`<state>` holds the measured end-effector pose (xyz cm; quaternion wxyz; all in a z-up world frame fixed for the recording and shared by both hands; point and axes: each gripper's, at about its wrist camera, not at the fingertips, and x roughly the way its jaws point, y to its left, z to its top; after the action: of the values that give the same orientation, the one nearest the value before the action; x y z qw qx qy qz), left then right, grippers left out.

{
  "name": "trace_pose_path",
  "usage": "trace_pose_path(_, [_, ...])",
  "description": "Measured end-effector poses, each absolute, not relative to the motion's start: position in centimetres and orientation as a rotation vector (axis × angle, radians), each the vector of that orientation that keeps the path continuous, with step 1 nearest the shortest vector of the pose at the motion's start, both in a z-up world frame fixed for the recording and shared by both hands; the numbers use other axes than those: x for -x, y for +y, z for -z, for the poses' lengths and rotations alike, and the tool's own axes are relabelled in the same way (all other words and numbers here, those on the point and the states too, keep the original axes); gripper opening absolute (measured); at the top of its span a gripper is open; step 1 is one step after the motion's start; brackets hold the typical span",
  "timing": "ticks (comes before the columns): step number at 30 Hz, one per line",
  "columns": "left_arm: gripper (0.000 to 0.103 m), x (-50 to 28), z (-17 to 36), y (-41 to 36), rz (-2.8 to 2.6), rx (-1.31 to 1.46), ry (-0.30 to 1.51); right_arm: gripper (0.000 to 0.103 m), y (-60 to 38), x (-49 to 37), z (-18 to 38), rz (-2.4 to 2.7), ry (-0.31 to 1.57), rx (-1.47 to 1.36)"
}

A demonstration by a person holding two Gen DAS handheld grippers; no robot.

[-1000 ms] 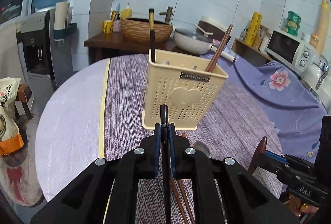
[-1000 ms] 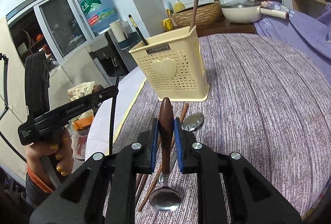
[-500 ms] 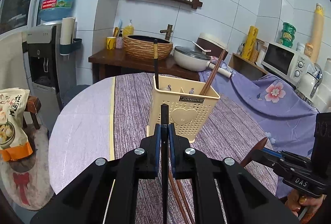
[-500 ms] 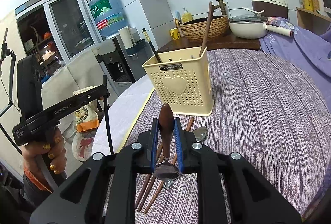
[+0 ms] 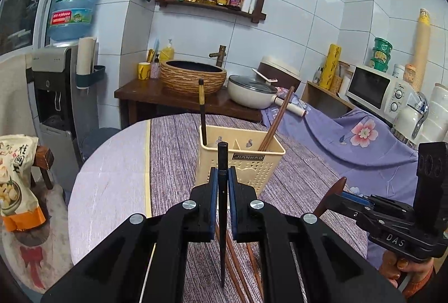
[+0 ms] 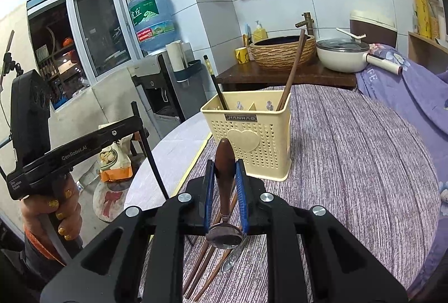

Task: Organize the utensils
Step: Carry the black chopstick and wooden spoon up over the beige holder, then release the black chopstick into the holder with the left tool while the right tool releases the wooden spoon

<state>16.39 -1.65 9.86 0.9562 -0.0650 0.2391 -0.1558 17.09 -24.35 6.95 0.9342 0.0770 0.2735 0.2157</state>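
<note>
- Utensils are being sorted: left claw (image 5: 223,179) is clamping a black chopstick (image 5: 222,219), right claw (image 6: 225,177) is gripping a wooden-handled spoon (image 6: 224,185).
- Cream holder (image 6: 252,135) is standing just ahead of both claws on the bench (image 6: 350,149).
- Brown chopsticks (image 6: 207,261) are lying beneath the right claw.

two grippers: left gripper (image 5: 223,185), right gripper (image 6: 224,177). one cream holder (image 6: 252,132). two black chopsticks (image 5: 222,191), one spoon (image 6: 224,177), brown chopsticks: one in holder, several lower centre, count unclear.

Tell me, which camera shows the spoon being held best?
The right wrist view: the spoon sits between the right hand-held gripper pads, brown handle up, shiny bowl below. The left wrist view shows only its brown handle tip poking out from the side.
</note>
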Motion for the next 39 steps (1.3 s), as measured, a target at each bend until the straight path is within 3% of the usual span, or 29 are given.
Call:
trace_pose_path(23, [0.007,-20.8,-25.1,-3.6,0.300,0.112,0.255,0.016,-23.6,-25.1,-20.5,-0.329,0.358,-0.106])
trace_pose_path(29, [0.007,-24.1,-24.3,-4.4,0.218,0.108,0.266,0.016,-23.1,-28.1,-20.6,-0.270,0.342,-0.097])
trace_pose_path(39, [0.007,-26.9,-19.6,-5.4,0.222,0.110,0.308,0.016,-23.0,-31.3,-14.9,-0.231,0.417,-0.101])
